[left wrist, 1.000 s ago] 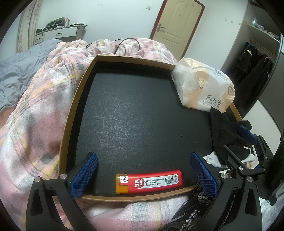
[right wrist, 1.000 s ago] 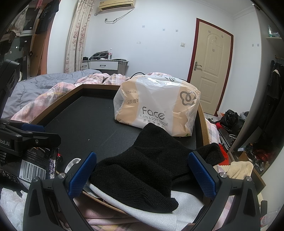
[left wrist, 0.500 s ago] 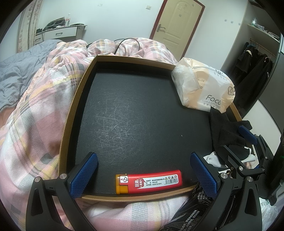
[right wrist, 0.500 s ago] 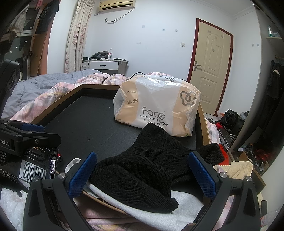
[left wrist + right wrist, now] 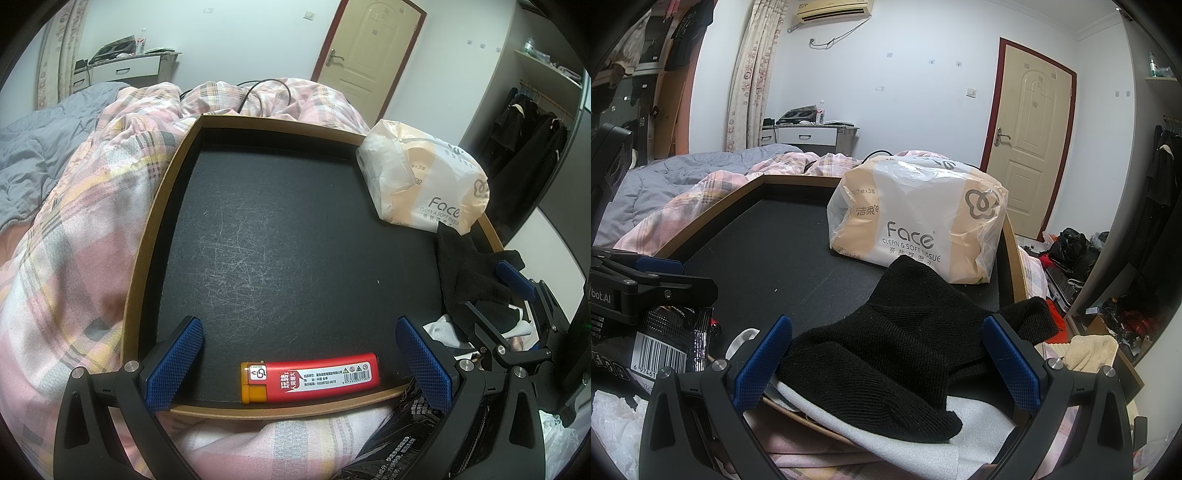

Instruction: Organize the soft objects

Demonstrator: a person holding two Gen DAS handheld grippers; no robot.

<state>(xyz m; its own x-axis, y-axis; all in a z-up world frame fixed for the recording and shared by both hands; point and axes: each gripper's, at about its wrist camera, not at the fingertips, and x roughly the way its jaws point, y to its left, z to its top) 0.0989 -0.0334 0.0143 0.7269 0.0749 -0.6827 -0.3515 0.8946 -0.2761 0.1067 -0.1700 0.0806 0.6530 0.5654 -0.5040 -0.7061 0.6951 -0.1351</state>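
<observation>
Your tray (image 5: 162, 206) lies on the bed (image 5: 74, 229), its middle bare. The tissue pack (image 5: 919, 221) fills its far right corner. The black sock (image 5: 886, 350) drapes the right rim between your released right fingers (image 5: 764, 365). Your left fingers (image 5: 173, 365), also released, flank the lighter (image 5: 310, 380) at the near rim.

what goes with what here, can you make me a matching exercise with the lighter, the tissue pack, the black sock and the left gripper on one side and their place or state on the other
Column 1:
1. lighter
2. tissue pack
3. black sock
4. left gripper

Column 2:
A. draped over the tray's near right corner, on white cloth
B. open, fingers either side of the lighter
C. far right corner of the tray
D. lying along the tray's near rim

Pairs: 1-D, 2-C, 3-A, 4-B
</observation>
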